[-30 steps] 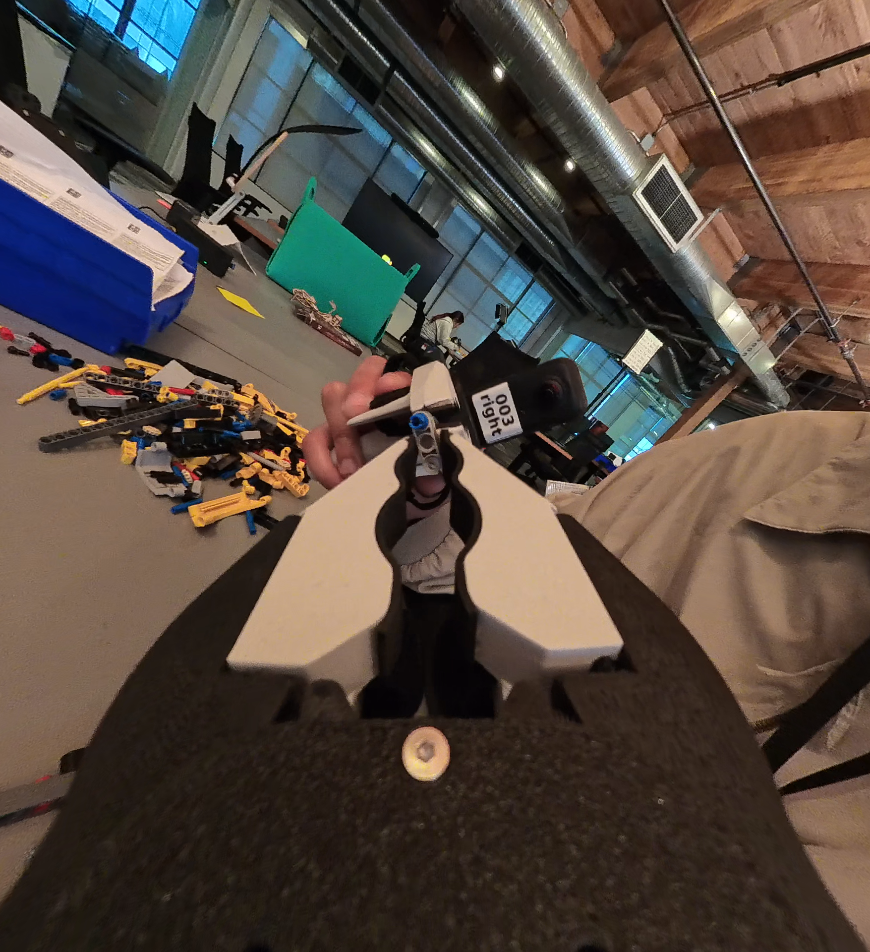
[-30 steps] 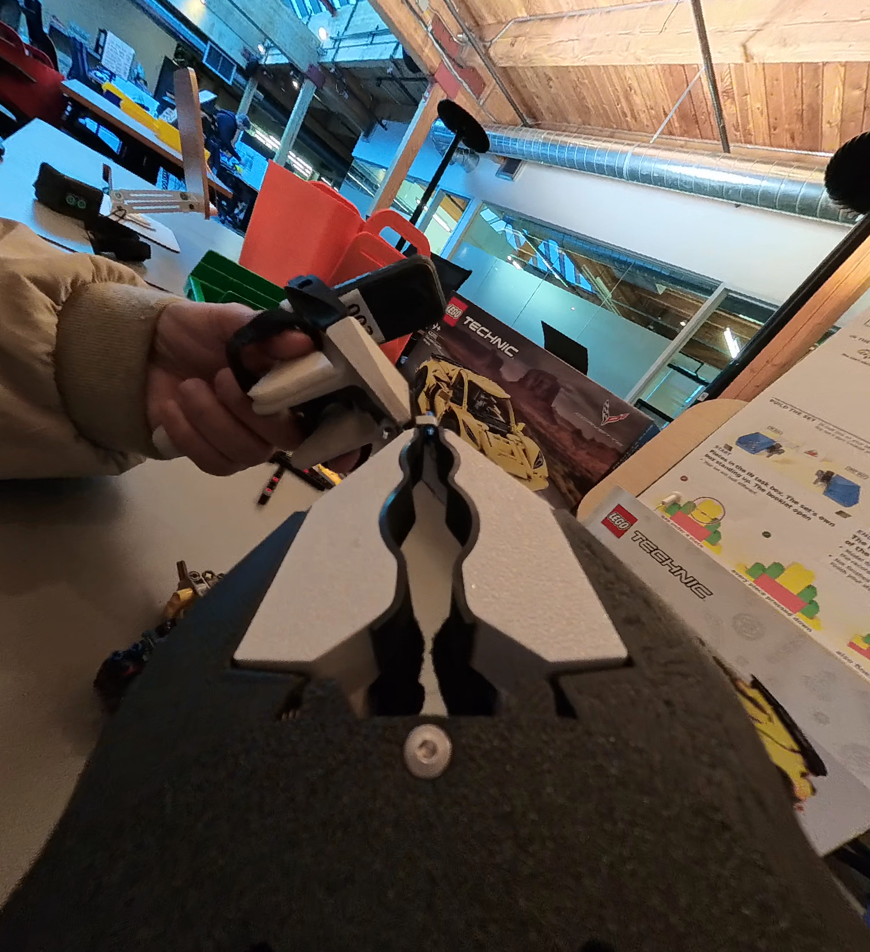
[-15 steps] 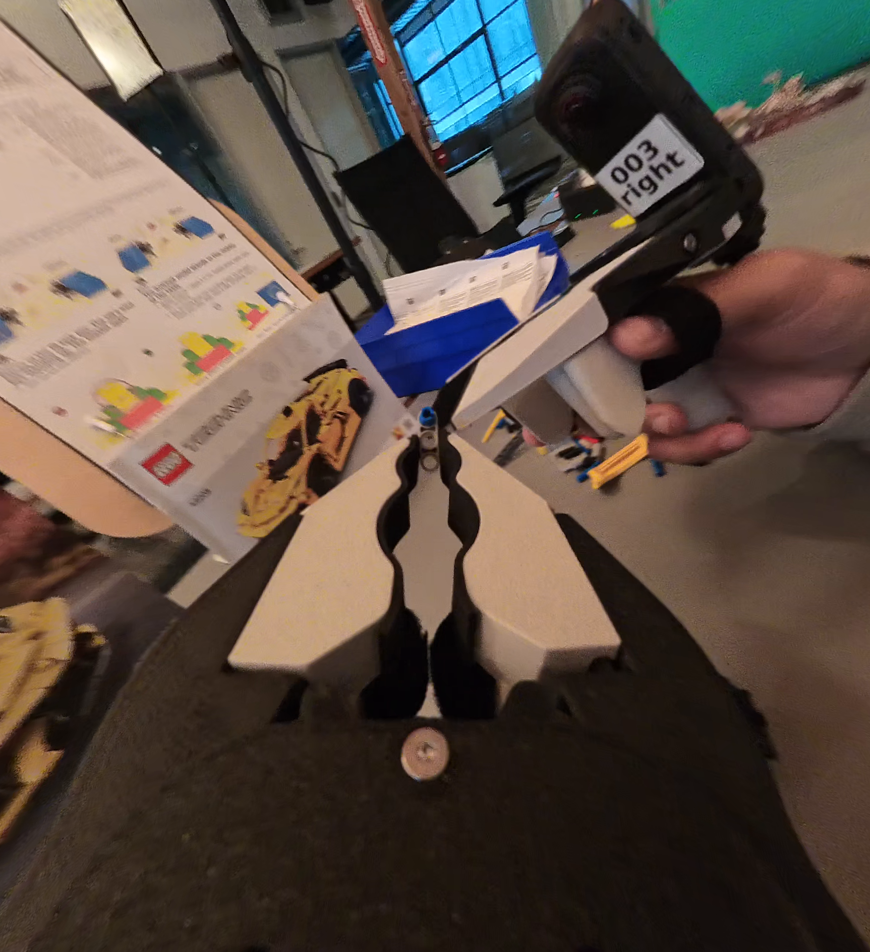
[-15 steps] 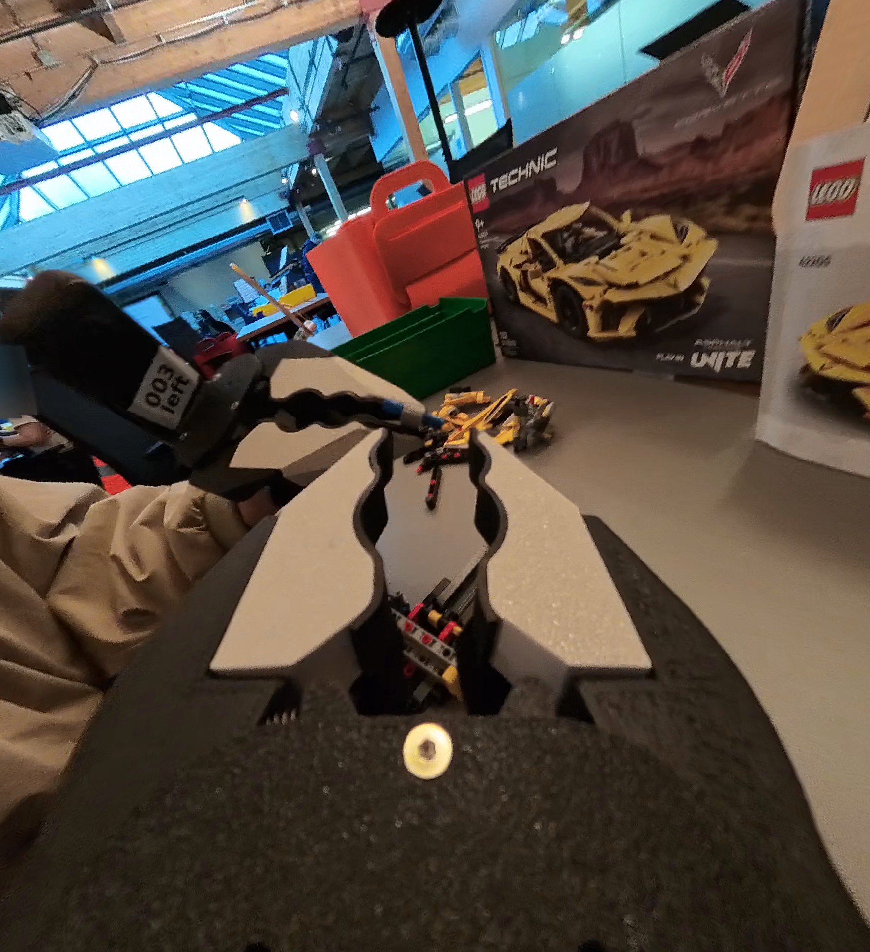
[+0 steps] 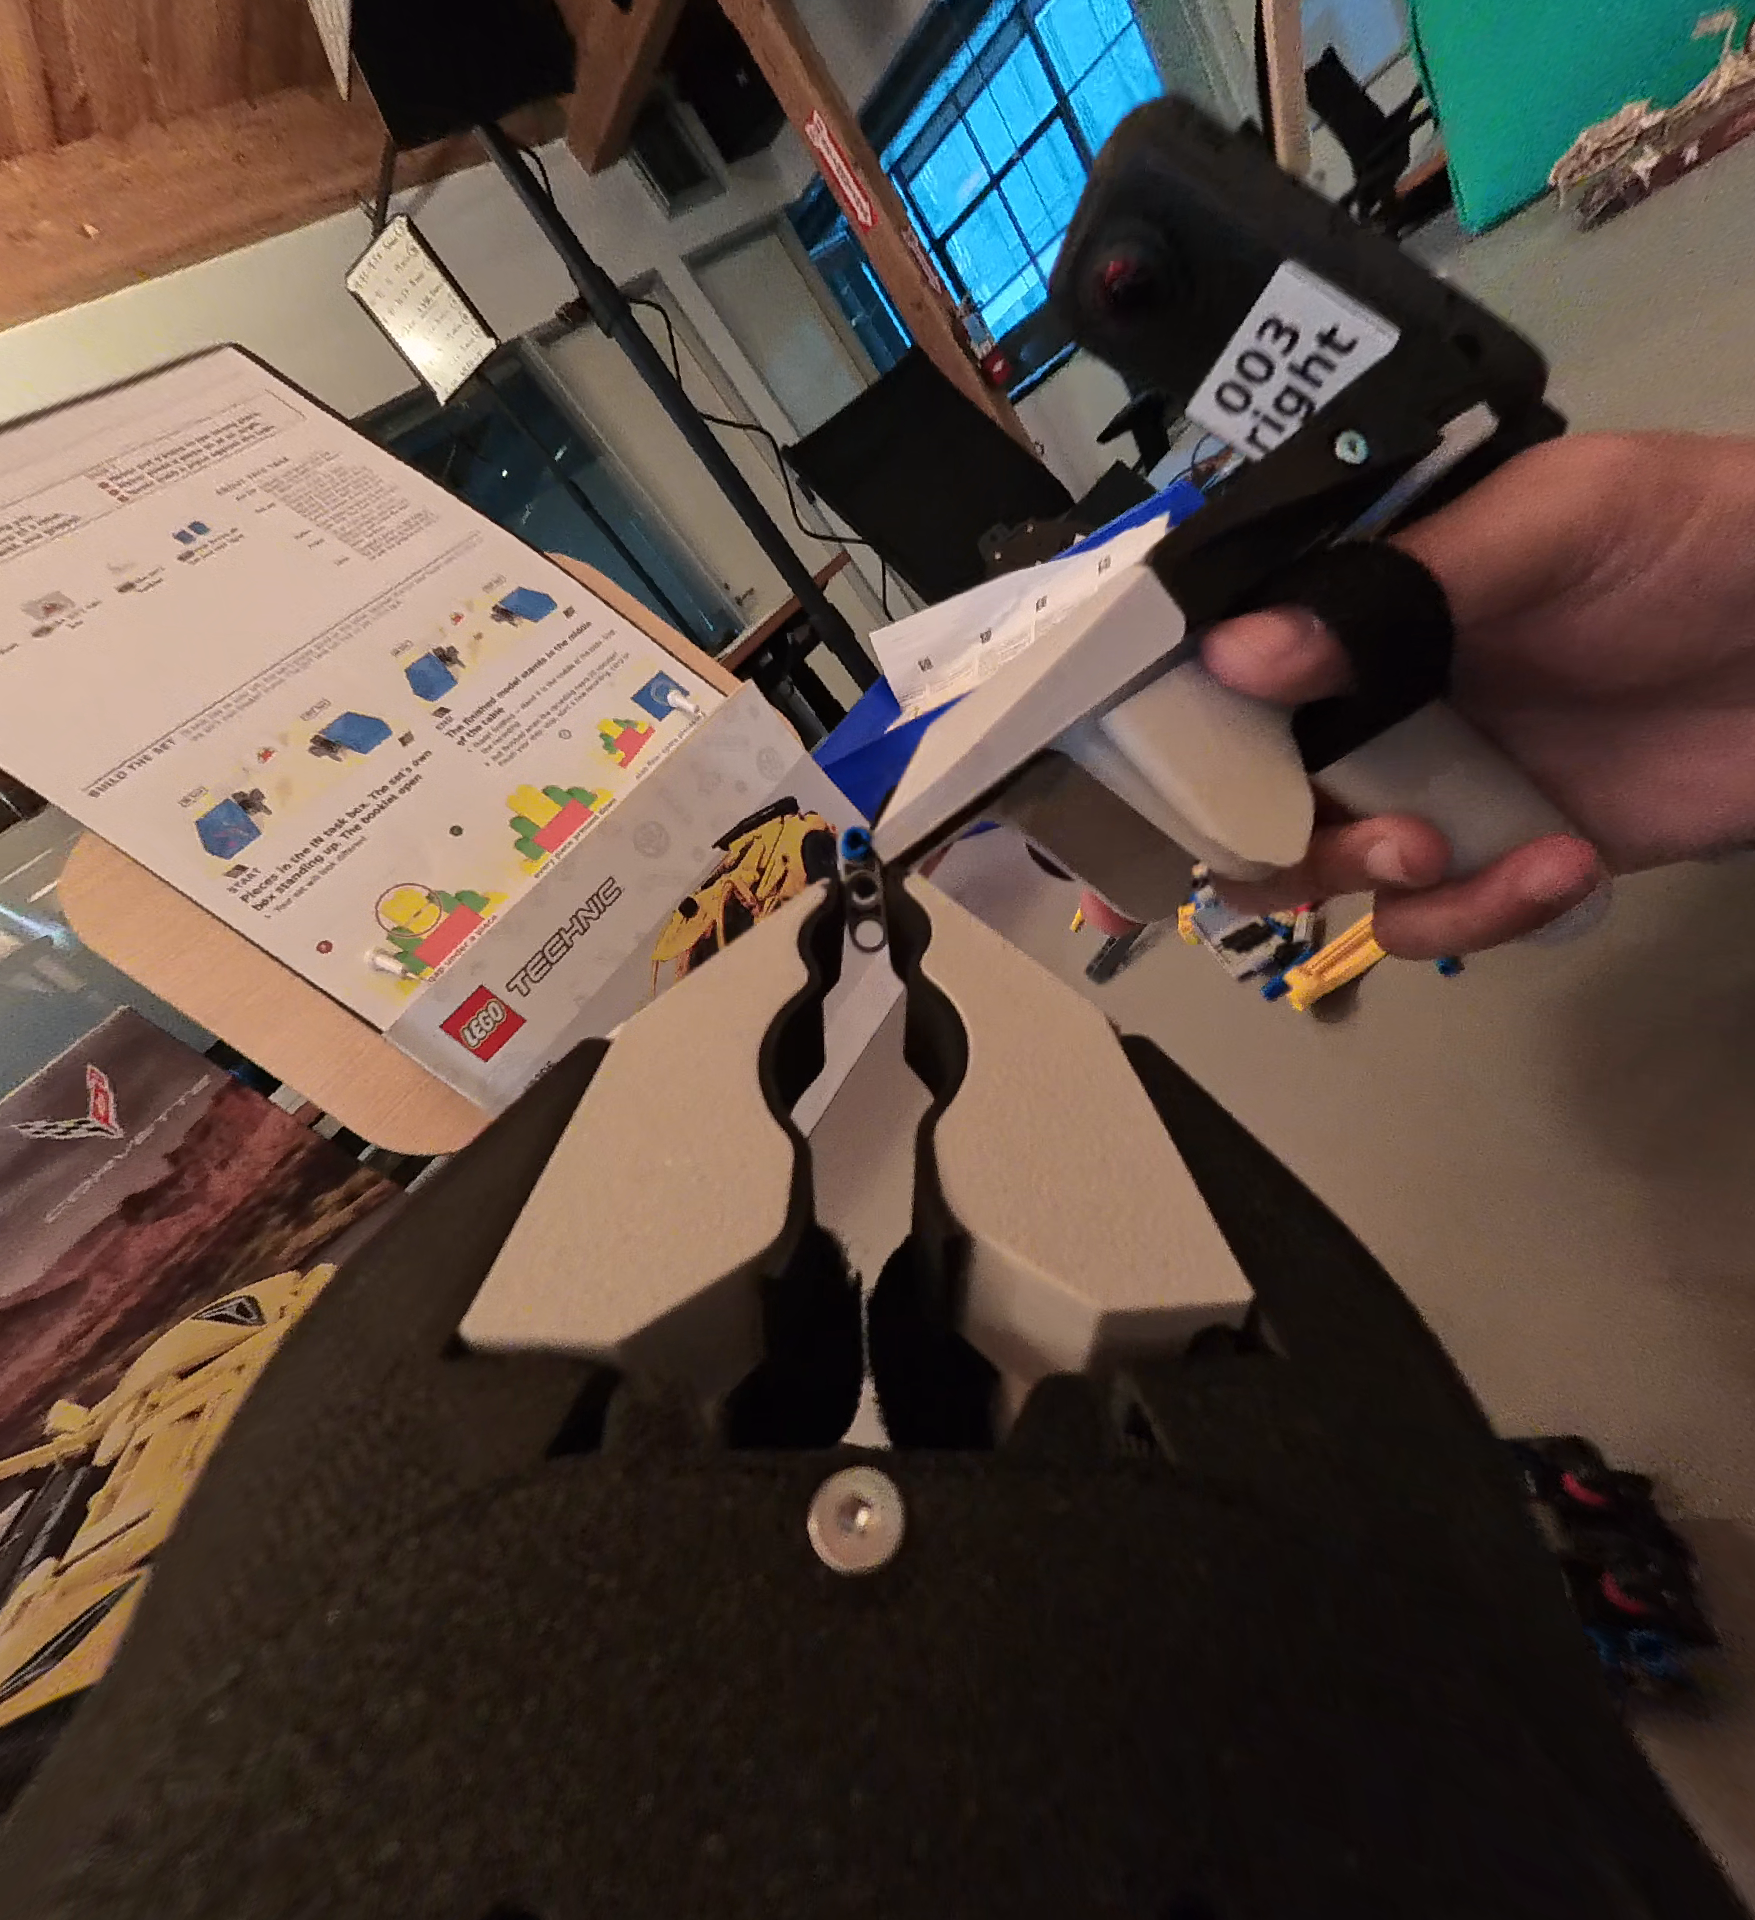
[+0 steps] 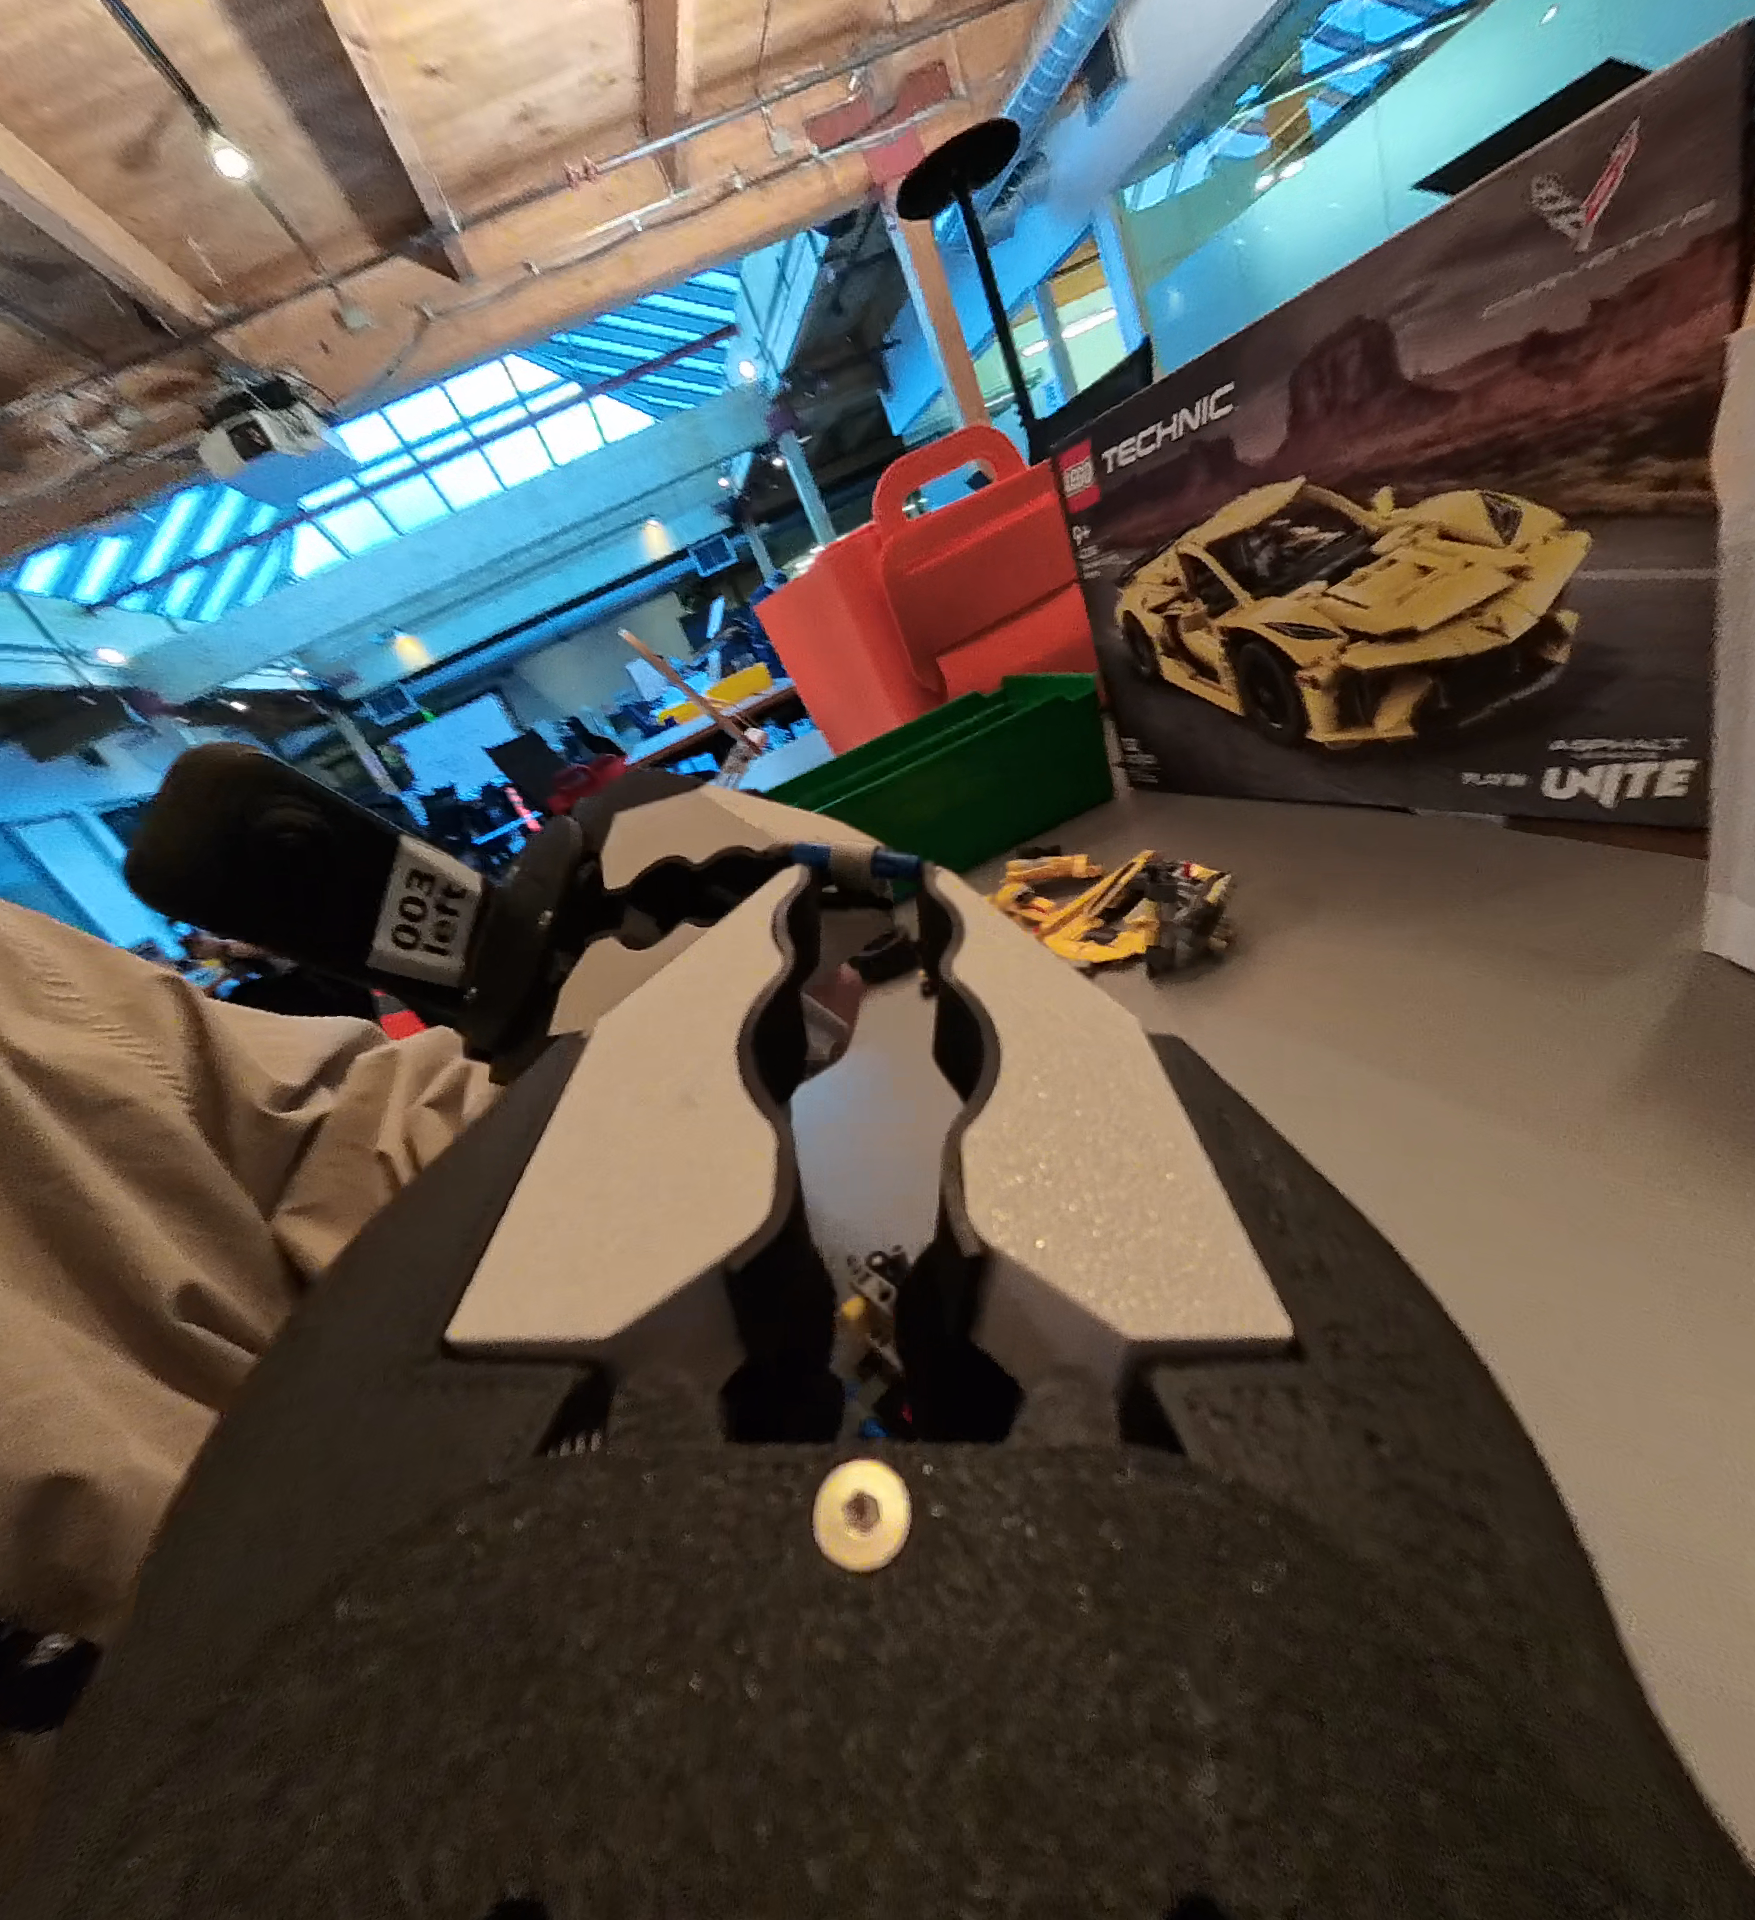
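The left hand-held gripper [image 5: 865,902] is clenched on a small grey piece with a blue pin [image 5: 860,883], held above the table [image 5: 1475,1195]. The right hand-held gripper [image 6: 857,914], jaws slightly apart and grasping nothing, has its tips at that piece; a yellow parts pile [image 6: 1112,914] lies beyond.

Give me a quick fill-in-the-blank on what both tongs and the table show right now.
1. The left tongs pinch a small grey piece with a ____ pin at its tip.
2. Behind the green tray stands an ____ case with a handle.
3. The car on the big box is ____.
4. The right tongs are ____.

Missing words: blue; orange; yellow; open
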Tool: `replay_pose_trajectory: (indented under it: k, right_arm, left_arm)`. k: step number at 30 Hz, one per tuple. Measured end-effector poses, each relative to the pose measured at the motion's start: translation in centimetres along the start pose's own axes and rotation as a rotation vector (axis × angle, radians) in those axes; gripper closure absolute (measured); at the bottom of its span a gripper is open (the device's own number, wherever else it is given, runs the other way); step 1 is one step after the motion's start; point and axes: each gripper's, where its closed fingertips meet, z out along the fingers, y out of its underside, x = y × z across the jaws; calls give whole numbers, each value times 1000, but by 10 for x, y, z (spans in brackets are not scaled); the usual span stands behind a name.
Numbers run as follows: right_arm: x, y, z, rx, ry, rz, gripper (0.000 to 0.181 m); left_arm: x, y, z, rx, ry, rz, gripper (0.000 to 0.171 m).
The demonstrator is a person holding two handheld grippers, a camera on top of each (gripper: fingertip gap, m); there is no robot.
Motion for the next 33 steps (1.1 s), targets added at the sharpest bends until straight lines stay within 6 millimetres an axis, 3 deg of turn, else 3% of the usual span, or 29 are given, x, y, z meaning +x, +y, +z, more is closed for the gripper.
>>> replay_pose_trajectory:
  k: [13,18,20,22,26,29,33]
  right_arm:
    - [-6,-11,-5,53,25,-142,167]
    - [-14,-19,-9,98,-94,3,167]
    - [-15,-23,-14,123,-136,57,168]
    - [-16,-26,-18,137,-165,81,168]
    - [-28,-29,-22,138,-263,111,167]
    - [-34,-24,-18,116,-290,109,167]
    - [-39,-18,-15,85,-298,86,167]
  left_arm:
    - [1,-14,2,20,-136,-9,163]
    - [8,-18,-1,64,-51,-92,159]
    - [14,-23,-3,113,64,-264,159]
    - [18,-26,-3,136,229,-549,159]
    - [4,-36,-11,260,464,-1014,152]
    - [3,-40,-17,303,597,-1150,152]
    - [15,-46,-22,290,693,-1143,155]
